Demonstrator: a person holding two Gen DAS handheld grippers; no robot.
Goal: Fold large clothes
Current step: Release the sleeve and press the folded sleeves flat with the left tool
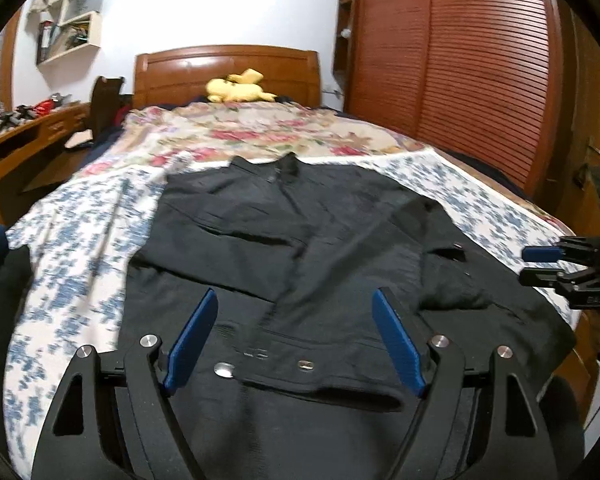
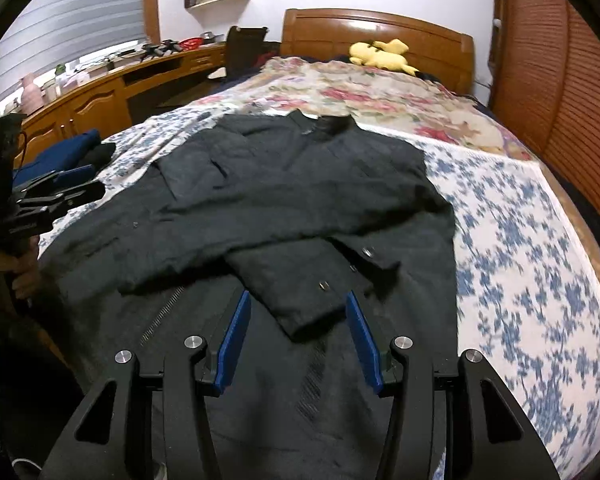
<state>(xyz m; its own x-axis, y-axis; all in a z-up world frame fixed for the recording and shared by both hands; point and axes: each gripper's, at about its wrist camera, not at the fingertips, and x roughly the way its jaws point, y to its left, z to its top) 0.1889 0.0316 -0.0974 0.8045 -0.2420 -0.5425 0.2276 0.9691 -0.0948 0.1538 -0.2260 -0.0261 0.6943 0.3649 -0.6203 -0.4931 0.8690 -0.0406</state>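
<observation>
A large black jacket (image 1: 300,240) lies flat on the bed, collar toward the headboard, both sleeves folded across its front. It also shows in the right wrist view (image 2: 300,200). My left gripper (image 1: 296,308) is open and empty, hovering over the jacket's lower hem near the metal snaps (image 1: 224,369). My right gripper (image 2: 298,312) is open and empty, just above the cuff (image 2: 312,304) of the folded sleeve. The right gripper also shows at the right edge of the left wrist view (image 1: 540,266), and the left gripper at the left edge of the right wrist view (image 2: 84,184).
The bed has a blue-and-white floral sheet (image 2: 520,240) and a red floral blanket (image 1: 260,128) farther back. A yellow plush toy (image 1: 236,88) lies by the wooden headboard (image 1: 228,68). Folded dark clothes (image 2: 72,152) sit at the bed's left edge. A desk (image 2: 100,96) is left, a wardrobe (image 1: 460,60) right.
</observation>
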